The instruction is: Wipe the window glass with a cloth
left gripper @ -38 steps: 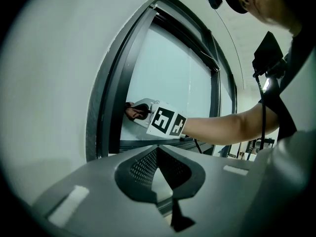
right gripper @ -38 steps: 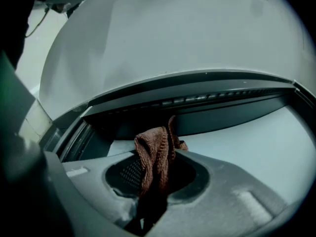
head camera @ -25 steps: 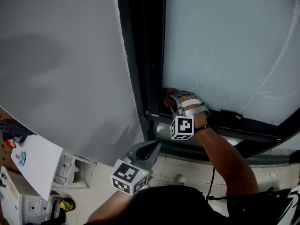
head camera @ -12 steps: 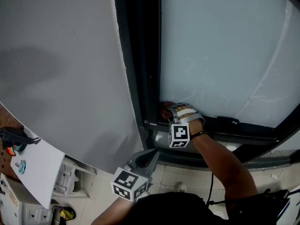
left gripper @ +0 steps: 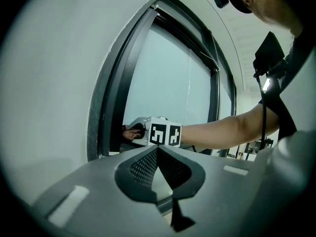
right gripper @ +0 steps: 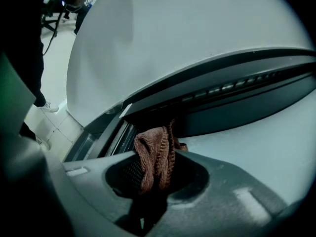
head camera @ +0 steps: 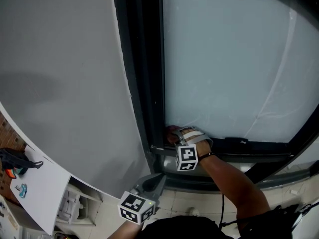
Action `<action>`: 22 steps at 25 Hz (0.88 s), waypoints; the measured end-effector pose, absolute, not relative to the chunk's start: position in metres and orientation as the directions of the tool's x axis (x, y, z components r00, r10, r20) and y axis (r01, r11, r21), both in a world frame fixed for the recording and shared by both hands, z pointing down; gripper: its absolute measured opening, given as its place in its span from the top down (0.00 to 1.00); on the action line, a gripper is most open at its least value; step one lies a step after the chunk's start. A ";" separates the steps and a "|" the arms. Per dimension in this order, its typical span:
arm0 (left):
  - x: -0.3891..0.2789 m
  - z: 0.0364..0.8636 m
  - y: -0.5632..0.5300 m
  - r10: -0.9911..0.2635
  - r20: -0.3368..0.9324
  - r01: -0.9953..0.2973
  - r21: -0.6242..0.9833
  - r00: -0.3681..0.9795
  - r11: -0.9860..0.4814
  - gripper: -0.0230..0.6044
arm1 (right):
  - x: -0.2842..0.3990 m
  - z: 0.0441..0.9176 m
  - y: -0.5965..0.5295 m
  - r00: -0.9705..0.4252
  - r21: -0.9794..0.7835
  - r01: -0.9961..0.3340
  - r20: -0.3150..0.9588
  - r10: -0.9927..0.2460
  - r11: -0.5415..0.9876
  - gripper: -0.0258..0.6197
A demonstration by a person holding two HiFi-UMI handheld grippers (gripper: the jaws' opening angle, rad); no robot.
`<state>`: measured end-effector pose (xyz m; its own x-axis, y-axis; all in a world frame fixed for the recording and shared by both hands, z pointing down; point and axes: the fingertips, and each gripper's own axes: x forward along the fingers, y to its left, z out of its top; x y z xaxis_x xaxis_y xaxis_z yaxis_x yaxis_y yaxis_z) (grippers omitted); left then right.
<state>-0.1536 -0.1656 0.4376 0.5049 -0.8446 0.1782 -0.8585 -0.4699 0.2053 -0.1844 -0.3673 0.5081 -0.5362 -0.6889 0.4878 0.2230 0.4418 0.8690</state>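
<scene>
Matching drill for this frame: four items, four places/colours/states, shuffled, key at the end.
Column 1
1. cloth
2. left gripper
3. right gripper
4. window frame

Column 2
A. dark, runs along the edge of the glass
B. shut with nothing in it, held low, off the window
C. brown, pinched between two jaws
D. at the pane's lower corner, next to the frame

Pairs: 1-C, 2-B, 3-D, 4-A
</scene>
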 end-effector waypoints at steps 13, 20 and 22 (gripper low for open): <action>-0.149 0.437 -0.176 -0.833 0.177 -0.848 0.202 0.524 -0.490 0.94 | -0.136 0.351 -0.324 -0.639 0.947 0.119 0.303 -0.707 0.298 0.84; -0.141 0.436 -0.181 -0.821 0.179 -0.837 0.207 0.542 -0.507 0.94 | -0.109 0.179 -0.346 -0.595 0.999 -0.035 -0.013 -0.803 0.010 0.84; -0.141 0.437 -0.181 -0.824 0.175 -0.839 0.209 0.538 -0.503 0.94 | -0.105 0.147 -0.350 -0.579 0.997 -0.041 -0.072 -0.812 -0.060 0.84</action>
